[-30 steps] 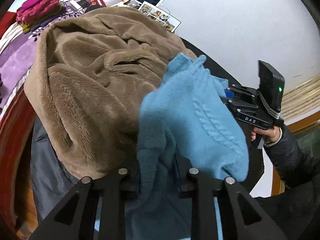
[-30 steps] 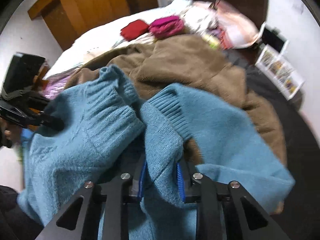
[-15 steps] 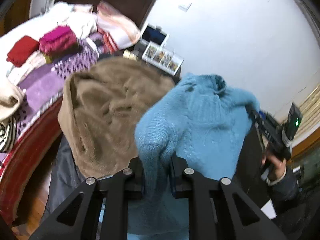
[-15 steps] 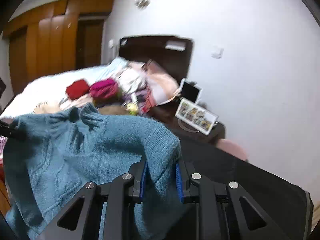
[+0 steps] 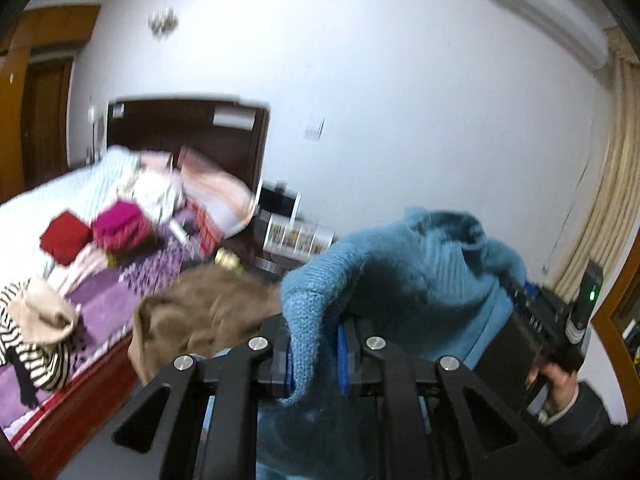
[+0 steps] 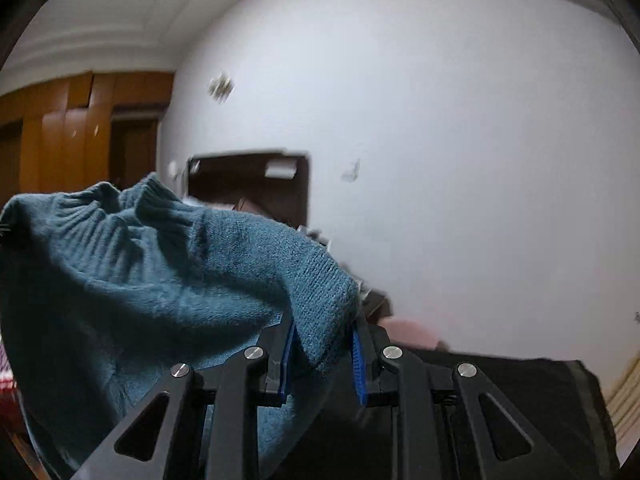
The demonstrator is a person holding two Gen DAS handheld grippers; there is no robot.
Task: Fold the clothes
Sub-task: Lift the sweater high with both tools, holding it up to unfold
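Observation:
A blue knit sweater (image 5: 420, 280) hangs in the air, stretched between both grippers. My left gripper (image 5: 314, 356) is shut on a fold of its edge, which sits between the blue pads. In the right wrist view my right gripper (image 6: 322, 356) is shut on another fold of the sweater (image 6: 140, 280), whose ribbed collar stands up at the left. The right gripper's black body (image 5: 560, 320) shows at the right of the left wrist view, held by a person's hand (image 5: 556, 384); its fingertips are buried in the knit.
A brown fleece garment (image 5: 200, 320) lies crumpled below the sweater. The bed (image 5: 100, 292) at the left carries several folded and loose clothes under a dark headboard (image 5: 188, 132). A nightstand holds photos (image 5: 296, 236). A black cloth surface (image 6: 500, 400) lies below the right gripper.
Both grippers have risen and tilted up toward level, lifting the blue sweater off the brown fleece. The sweater now hangs spread between them, with the wall behind it.

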